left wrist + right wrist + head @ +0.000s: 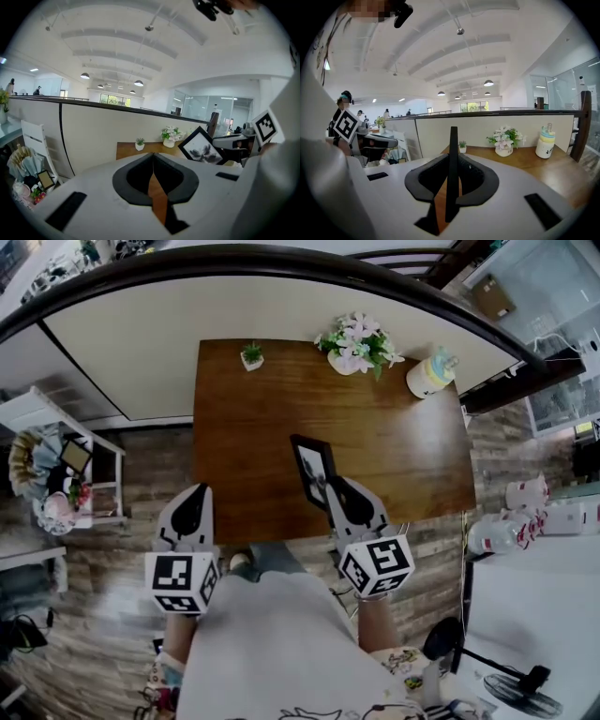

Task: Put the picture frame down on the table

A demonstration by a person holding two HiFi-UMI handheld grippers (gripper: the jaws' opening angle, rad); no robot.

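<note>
Right gripper (339, 491): your jaws are clamped on one edge of the frame (312, 465); in the right gripper view it shows edge-on as a black bar (453, 140) standing upright between them. Frame: a black border round a pale floral print, held upright and slightly tilted above the table (394, 437), over its near edge and, as far as the head view shows, clear of the wood. Left gripper (195, 495): jaws pressed together, nothing between them, just off the table's near left corner, over the floor. From that side the frame's face (201, 147) is visible. Table, far edge: small potted plant (251, 354) at the left, flowers (356, 341) in the middle, pastel bottle (431, 373) at the right; the middle and near part look bare. Progress: pick-up done, frame carried to the table; lowering and release are not yet done. Remaining, as judged: bring it down onto the bare near part, well short of the flowers, then open your right jaws.
</note>
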